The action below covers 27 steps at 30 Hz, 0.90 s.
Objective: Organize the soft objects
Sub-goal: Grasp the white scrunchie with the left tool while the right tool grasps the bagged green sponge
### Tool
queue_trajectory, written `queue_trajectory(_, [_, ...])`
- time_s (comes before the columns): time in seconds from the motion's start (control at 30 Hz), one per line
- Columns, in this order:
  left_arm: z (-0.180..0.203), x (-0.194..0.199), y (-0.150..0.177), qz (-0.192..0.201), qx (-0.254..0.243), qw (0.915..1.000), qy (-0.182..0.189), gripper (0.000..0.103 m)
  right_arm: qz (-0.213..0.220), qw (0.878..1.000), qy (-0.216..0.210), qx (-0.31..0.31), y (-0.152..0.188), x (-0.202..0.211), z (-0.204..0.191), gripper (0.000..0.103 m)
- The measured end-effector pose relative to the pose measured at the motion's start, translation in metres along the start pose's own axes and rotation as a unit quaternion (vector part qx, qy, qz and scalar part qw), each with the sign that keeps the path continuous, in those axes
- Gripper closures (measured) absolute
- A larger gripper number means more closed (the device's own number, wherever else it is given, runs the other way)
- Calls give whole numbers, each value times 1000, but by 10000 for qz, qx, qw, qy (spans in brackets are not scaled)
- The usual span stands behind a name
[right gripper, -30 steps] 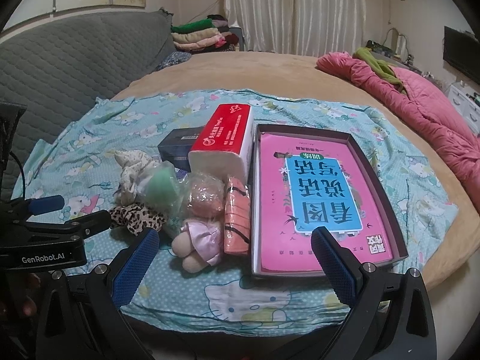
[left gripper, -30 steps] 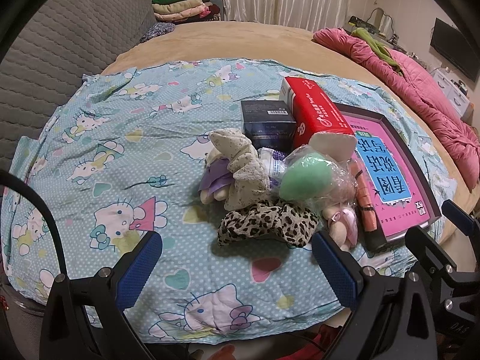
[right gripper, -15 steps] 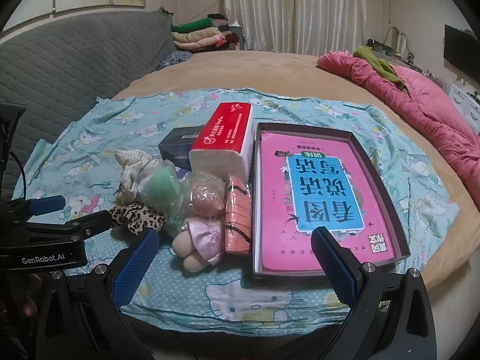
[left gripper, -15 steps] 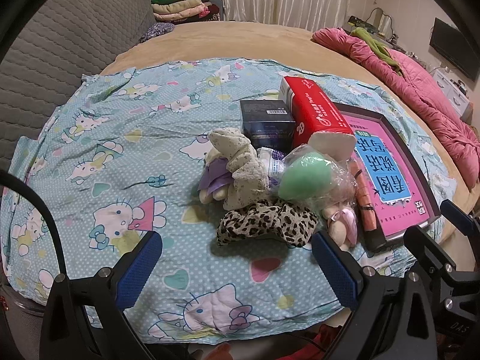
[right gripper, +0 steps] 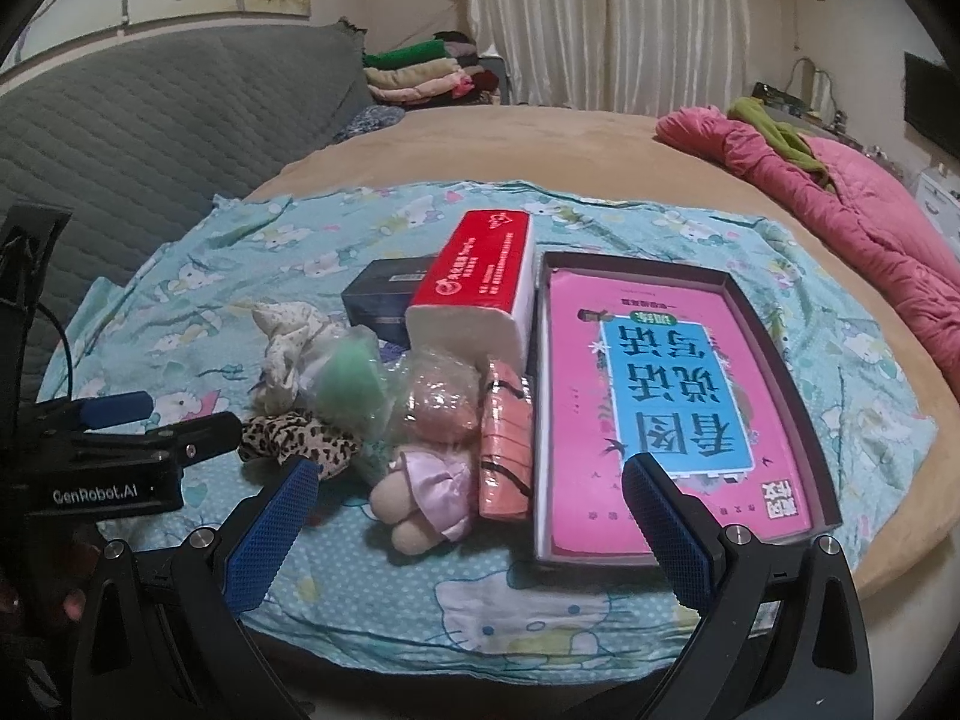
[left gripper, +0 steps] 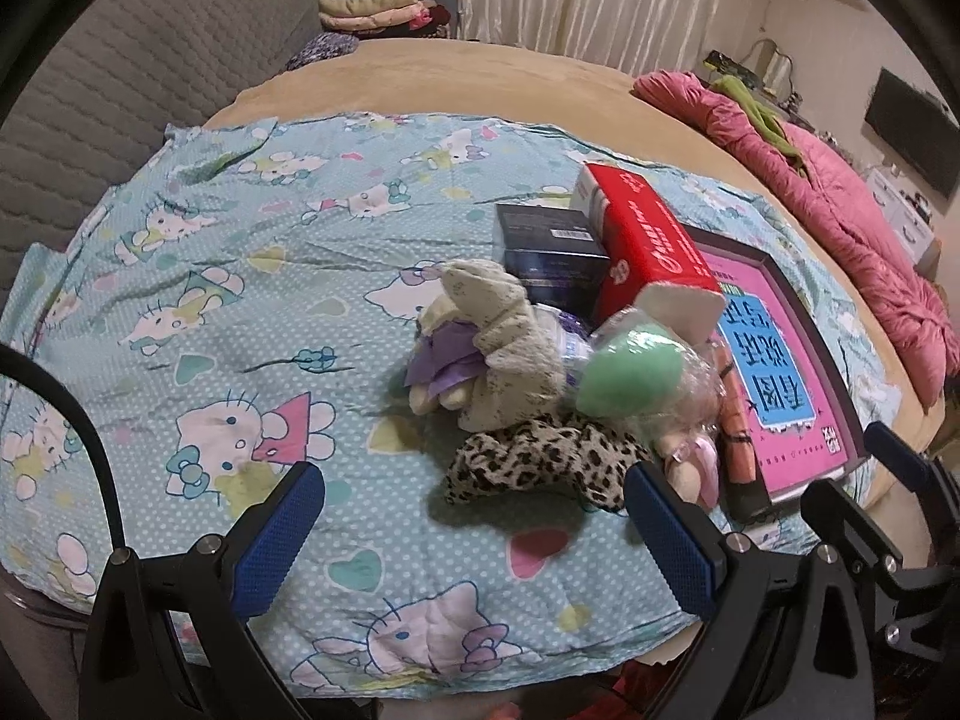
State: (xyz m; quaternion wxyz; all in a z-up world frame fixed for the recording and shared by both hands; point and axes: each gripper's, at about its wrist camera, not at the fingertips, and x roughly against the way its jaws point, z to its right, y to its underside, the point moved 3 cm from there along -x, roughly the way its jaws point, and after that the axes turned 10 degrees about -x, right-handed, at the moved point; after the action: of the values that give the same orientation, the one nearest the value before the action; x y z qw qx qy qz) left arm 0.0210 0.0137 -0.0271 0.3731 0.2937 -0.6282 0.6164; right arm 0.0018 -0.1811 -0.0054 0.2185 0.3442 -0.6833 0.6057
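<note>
A heap of soft things lies on the Hello Kitty sheet (left gripper: 252, 324): a leopard-print scrunchie (left gripper: 540, 465), a cream spotted cloth toy (left gripper: 504, 336), a green puff in clear plastic (left gripper: 630, 369), a small doll in a lilac dress (right gripper: 429, 495) and an orange folded cloth (right gripper: 507, 450). My left gripper (left gripper: 474, 534) is open and empty, just short of the scrunchie. My right gripper (right gripper: 471, 525) is open and empty, in front of the doll and the box lid. The left gripper also shows in the right wrist view (right gripper: 180, 420).
A red tissue pack (right gripper: 480, 282) and a dark box (left gripper: 552, 246) stand behind the heap. A dark box lid with a pink book (right gripper: 666, 396) lies to the right. A pink quilt (right gripper: 840, 198) lies at the far right. A grey headboard (right gripper: 150, 138) is on the left.
Both views have hardly shifted. Both grippers stay open and nothing has been picked up.
</note>
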Motion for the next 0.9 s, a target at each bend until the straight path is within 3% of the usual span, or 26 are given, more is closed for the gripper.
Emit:
queue_trajectory(0.57, [-35, -35, -40, 1, 395, 9983, 431, 3, -99, 9981, -195, 584, -12, -48, -33, 2])
queue_trajectory(0.9, [-32, -75, -61, -328, 453, 9935, 993, 34, -134, 9958, -409, 806, -24, -74, -49, 2])
